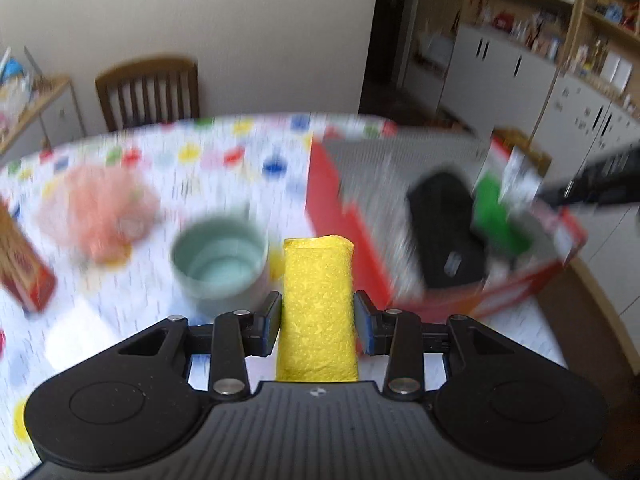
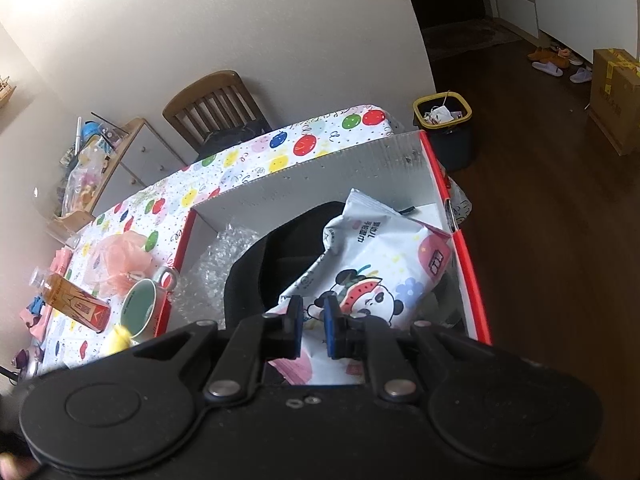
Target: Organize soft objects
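Item 1: red box (image 2: 472, 280) with grey corrugated inner walls, sitting on the dotted tablecloth (image 2: 248, 160). It is holding a black pouch (image 2: 256, 280), crumpled bubble wrap (image 2: 216, 264) and a white wipes pack (image 2: 380, 268) printed with pandas, a watermelon slice and Chinese characters I cannot read.

Item 2: pale green mug (image 1: 218, 258), standing just beside the box's left wall; nothing is showing inside it.

Item 3: pink mesh puff (image 1: 108, 212), lying on the cloth left of the mug.

Item 4: amber bottle (image 2: 70, 296) with a red label, lying on its side near the mug; its print is too small to read.

Item 5: yellow embossed sponge (image 1: 318, 312). I am pinching it between the pads of my left gripper (image 1: 318, 320), above the cloth beside the mug.

Item 6: my right gripper (image 2: 313, 326), jaws drawn nearly together over the wipes pack's near end; I cannot tell whether they are nipping it.

The left view is blurring everything but the sponge, and is showing a green patch in the box. Only the right view is showing a bin (image 2: 442, 124) on the floor.
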Demonstrator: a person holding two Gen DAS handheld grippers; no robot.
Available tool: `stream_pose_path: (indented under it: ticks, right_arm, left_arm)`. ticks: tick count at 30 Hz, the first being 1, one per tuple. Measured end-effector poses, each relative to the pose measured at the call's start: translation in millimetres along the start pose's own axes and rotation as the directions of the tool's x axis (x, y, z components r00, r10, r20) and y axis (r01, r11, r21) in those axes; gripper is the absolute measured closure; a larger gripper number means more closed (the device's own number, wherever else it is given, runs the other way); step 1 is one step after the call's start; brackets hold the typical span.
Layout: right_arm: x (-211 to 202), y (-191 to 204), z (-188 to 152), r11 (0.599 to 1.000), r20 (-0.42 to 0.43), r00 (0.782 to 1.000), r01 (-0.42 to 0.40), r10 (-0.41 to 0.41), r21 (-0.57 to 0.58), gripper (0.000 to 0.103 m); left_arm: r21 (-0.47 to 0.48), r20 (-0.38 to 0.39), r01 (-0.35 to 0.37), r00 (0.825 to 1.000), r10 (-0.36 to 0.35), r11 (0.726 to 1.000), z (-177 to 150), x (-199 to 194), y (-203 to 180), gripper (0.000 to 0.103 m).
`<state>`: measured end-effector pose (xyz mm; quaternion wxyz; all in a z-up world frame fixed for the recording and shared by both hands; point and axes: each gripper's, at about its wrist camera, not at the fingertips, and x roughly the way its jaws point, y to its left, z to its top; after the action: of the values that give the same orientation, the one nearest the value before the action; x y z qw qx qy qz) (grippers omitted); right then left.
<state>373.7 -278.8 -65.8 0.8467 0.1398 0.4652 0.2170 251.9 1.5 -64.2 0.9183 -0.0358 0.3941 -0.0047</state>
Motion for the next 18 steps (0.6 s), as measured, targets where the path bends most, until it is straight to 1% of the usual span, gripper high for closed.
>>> stream_pose_path:
  ticks: [2,4,8,10,12,15,18]
  right_arm:
    - [-0.4,0.1,0.0,1.000,0.002,1.000,-0.007,0.007,0.002,0.092]
    - [-1.7,0.3,-0.3,1.000,0.005,1.000,-0.012,0.012,0.001,0.092]
    - [-6.5,0.3,-0.6,1.000,0.014,1.000,-0.018,0.018,-0.001,0.092]
    - [-10.9,-1.9,-1.8,1.000,0.017,1.000,-0.020,0.020,-0.001,0.092]
    - [-14.6,-4.0,-3.6,1.000,0.019,1.000,-0.020,0.020,0.003,0.092]
    - [-18.9,-6.1,-6.5,1.000,0.022,1.000,-0.023,0.023,0.008,0.092]
    - [-21.4,-6.9,-9.9,1.000,0.023,0.999,-0.026,0.026,0.009,0.092]
  left_arm:
    - [0.013,0.044,0.015,0.999,-0.016,1.000,21.8,-10.1,-8.5,0.066]
    - [0.025,0.067,0.042,0.997,-0.043,0.999,43.9,-11.5,-19.2,0.066]
    - [0.086,0.087,0.077,0.993,-0.085,0.993,75.0,8.7,-52.0,0.066]
    - [0.096,0.058,0.100,0.993,-0.106,0.990,82.3,26.0,-67.2,0.066]
    - [0.097,0.012,0.108,0.994,-0.110,0.989,86.2,47.4,-79.5,0.066]
    - [0.139,-0.028,0.076,0.997,-0.073,0.987,84.3,74.7,-96.0,0.066]
    - [0.149,-0.073,0.068,0.996,-0.058,0.986,80.5,95.0,-102.7,0.066]
